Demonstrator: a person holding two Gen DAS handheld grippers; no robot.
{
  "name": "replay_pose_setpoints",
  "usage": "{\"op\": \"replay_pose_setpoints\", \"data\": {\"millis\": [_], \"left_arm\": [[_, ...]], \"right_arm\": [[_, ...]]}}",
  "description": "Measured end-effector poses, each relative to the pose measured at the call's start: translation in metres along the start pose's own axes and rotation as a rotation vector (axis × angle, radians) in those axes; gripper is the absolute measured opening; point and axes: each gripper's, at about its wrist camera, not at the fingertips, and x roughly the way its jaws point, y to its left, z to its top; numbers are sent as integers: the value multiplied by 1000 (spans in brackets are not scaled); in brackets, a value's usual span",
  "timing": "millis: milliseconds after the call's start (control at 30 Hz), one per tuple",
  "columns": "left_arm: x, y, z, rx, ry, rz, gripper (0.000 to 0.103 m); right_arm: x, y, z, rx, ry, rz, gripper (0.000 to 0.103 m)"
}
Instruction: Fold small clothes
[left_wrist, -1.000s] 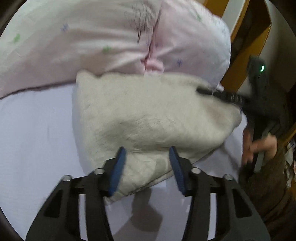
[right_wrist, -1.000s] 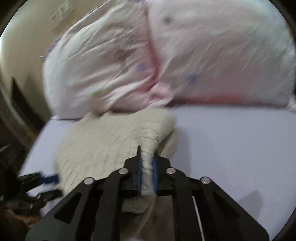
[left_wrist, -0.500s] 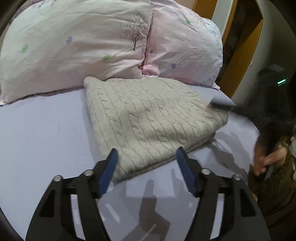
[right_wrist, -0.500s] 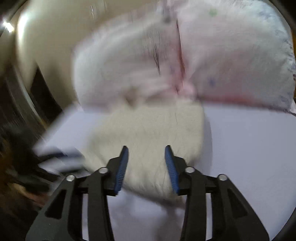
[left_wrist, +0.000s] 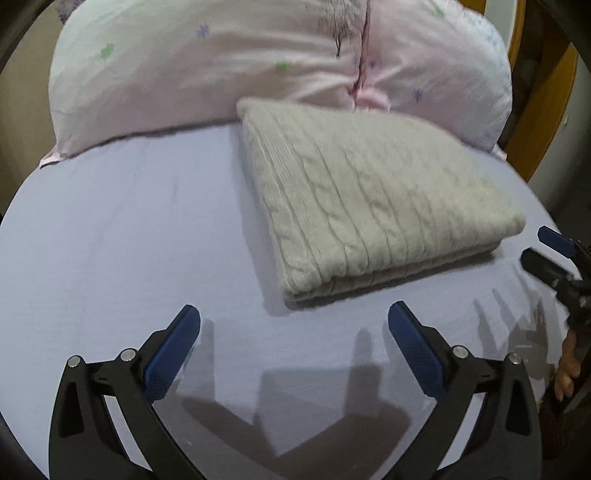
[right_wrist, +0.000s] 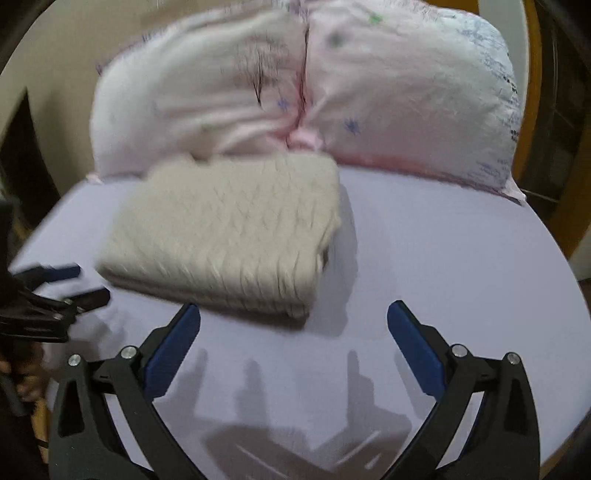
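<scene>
While your left gripper hangs over the lavender bed sheet, its blue pads are spread wide with only bare sheet between them; it holds and touches nothing. Your right gripper is the same: released, splayed wide, with nothing in its grasp.

You can see the cream cable-knit sweater folded into a thick, layered rectangle on the sheet, ahead of both grippers and apart from their tips. Its far edge lies close against the two pink pillows at the head of the bed. From the left wrist view the sweater sits ahead and to the right; from the right wrist view it sits ahead and to the left.

Each view cuts off the other gripper at the frame edge: your right one shows only as dark fingers at the right margin of the left wrist view, your left one at the left margin of the right wrist view. The right wrist view is smeared, so the knit pattern and pillow prints are hard to make out there.

A second ago your right gripper was clamped on the sweater's edge and your left one straddled its near corner. Since then both have let go, opened further and pulled back, and the sweater has settled flat.
</scene>
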Motion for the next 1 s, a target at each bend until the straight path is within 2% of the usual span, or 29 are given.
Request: {"op": "replay_pose_setpoints", "data": {"millis": [133,233,400,1000], "left_arm": [[7,-5,-3,11,10,36,102],[9,-5,-3,8,7,66,102],[12,-10,-3,25,18,111,102],[13,-9,-5,21,16,112,102]], "right_arm": [[34,14,-4,19,127,28,101],[48,24,-8,-3,177,-31,101],[42,26,-14,5,176,-35,101],[44,25,-11,4,177,-33,101]]}}
